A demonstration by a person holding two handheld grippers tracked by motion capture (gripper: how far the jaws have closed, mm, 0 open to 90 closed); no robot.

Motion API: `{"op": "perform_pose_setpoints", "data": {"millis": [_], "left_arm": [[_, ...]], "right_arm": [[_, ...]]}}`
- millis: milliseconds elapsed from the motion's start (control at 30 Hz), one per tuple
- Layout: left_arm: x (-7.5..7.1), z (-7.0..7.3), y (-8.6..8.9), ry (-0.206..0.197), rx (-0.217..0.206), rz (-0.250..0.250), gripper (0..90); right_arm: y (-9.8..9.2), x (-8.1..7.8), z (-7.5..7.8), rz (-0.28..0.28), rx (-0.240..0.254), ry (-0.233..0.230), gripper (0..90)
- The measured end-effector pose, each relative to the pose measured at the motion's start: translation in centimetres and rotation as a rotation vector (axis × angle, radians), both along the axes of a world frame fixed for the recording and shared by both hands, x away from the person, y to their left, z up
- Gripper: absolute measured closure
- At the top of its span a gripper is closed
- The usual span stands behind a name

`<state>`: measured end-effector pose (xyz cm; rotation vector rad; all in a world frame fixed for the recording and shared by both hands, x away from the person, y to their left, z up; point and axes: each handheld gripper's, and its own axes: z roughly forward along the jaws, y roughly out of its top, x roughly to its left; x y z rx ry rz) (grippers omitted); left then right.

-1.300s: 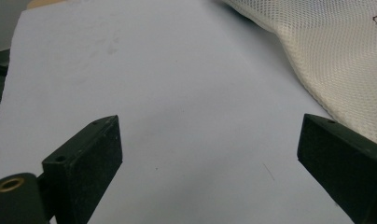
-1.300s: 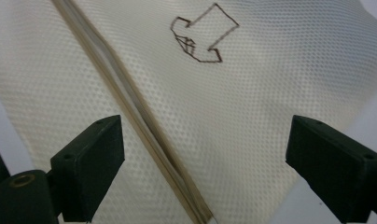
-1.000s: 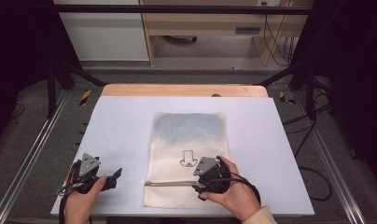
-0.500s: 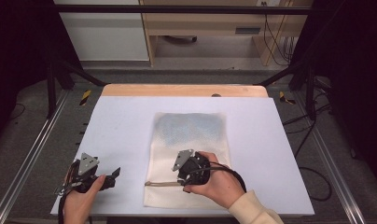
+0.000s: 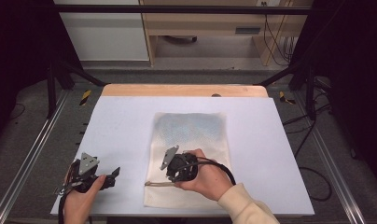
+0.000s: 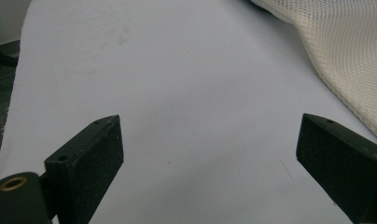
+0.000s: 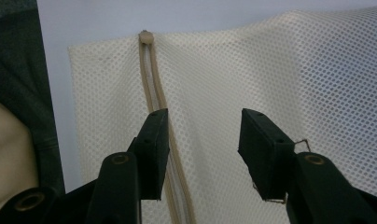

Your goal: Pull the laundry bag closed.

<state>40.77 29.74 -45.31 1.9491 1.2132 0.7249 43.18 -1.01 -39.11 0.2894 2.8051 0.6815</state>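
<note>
A cream mesh bag (image 5: 191,135) lies flat on the white table, with a zipper (image 5: 158,183) running across its near end. My right gripper (image 5: 171,173) hovers low over that end, pointing toward the bag's left edge. In the right gripper view its jaws (image 7: 203,135) stand partly apart and have just been closing. The left one lies over the zipper (image 7: 151,79), and only flat mesh (image 7: 270,70) shows between them. My left gripper (image 5: 112,176) rests at the table's front left, open (image 6: 210,149) over bare table, with the bag's edge (image 6: 336,56) to its right.
The white table top (image 5: 121,126) has a wooden strip (image 5: 177,90) along its far edge. Metal rails (image 5: 32,158) run down both sides. A black cable (image 5: 221,168) loops from the right gripper over the bag. A person's sleeve (image 5: 245,207) comes in at the bottom.
The right gripper has slid left across the near end of the bag toward the zipper's left end, and its jaws have narrowed. The left gripper has stayed put.
</note>
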Motion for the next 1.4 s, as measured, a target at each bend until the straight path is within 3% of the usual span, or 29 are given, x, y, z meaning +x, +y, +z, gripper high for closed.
{"op": "perform_pose_setpoints", "data": {"millis": [367,433,833,1133,1400], "left_arm": [[0.1,0.0,0.1,-0.001,-0.002,0.003,7.2],[0.1,0.0,0.1,-0.005,-0.002,0.004,7.1],[0.4,0.0,0.8,-0.014,-0.008,0.035,7.3],[0.7,0.0,1.2,-0.013,-0.026,0.052,7.3],[0.8,0.0,1.2,-0.003,-0.026,0.044,7.4]], "right_arm": [[1.8,0.8,0.5,0.042,-0.002,0.007,65.5],[2.3,0.8,0.3,0.052,-0.022,0.010,65.7],[4.4,0.6,-0.3,0.085,-0.031,0.028,68.1],[5.6,0.9,-0.3,0.098,-0.017,0.041,71.0],[7.5,0.3,-1.9,0.130,-0.035,0.067,74.9]]}}
